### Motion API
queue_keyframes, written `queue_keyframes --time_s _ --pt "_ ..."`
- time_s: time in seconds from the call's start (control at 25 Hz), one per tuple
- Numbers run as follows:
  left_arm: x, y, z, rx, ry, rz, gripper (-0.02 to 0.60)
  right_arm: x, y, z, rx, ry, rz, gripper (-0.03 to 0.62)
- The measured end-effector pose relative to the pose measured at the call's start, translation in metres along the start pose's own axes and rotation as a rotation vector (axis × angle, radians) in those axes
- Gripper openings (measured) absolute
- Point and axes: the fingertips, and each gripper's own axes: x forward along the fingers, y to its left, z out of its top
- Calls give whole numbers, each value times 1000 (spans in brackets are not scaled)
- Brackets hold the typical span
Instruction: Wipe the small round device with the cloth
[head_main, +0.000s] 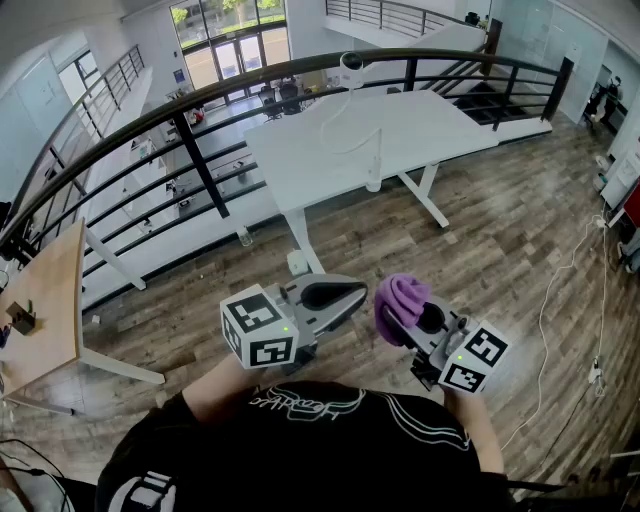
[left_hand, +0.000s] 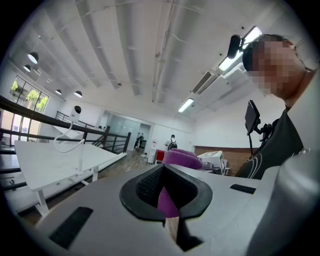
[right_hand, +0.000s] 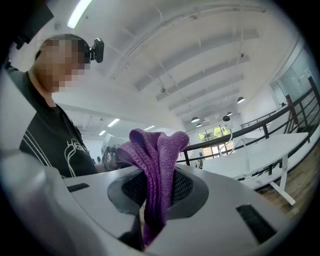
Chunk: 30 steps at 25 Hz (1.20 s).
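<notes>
Bright, even indoor daylight fills all three views. In the head view, the tall windows (head_main: 228, 30) at the top glow pale. The white table (head_main: 400, 130) looks nearly washed out, and shadows on the wood floor (head_main: 500, 230) are soft. In both gripper views the ceiling strip lights (left_hand: 186, 105) flare white. Strong fisheye distortion bends the railing (head_main: 200, 105), and dark vignetting rounds every corner. The purple cloth (right_hand: 156, 165) is in sharp focus.

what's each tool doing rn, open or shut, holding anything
left tool: closed, nothing between its jaws.
right tool: closed on the purple cloth.
</notes>
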Motion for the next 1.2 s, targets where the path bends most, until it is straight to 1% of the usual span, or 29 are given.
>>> queue_keyframes --time_s 0.2,0.36,0.6,0.8,0.92,1.04,1.2 --pt "-5 -2 -3 -12 -2 -5 8 2 4 0 -3 5 -11 58" --pt "-5 0 -2 -8 -1 -6 8 4 3 0 -30 8 -26 58" --pt "-3 2 3 -9 13 -10 8 7 2 10 -18 -26 -8 58" --pt "-4 11 11 6 6 2 8 6 -11 17 4 -58 -23 58" --pt "-2 17 13 2 6 7 8 4 -19 17 10 -53 -33 58" --pt "2 25 16 4 9 -16 8 9 -31 21 10 -51 -51 58" --pt "13 43 19 36 1 -54 8 20 -61 19 30 -45 -74 58"
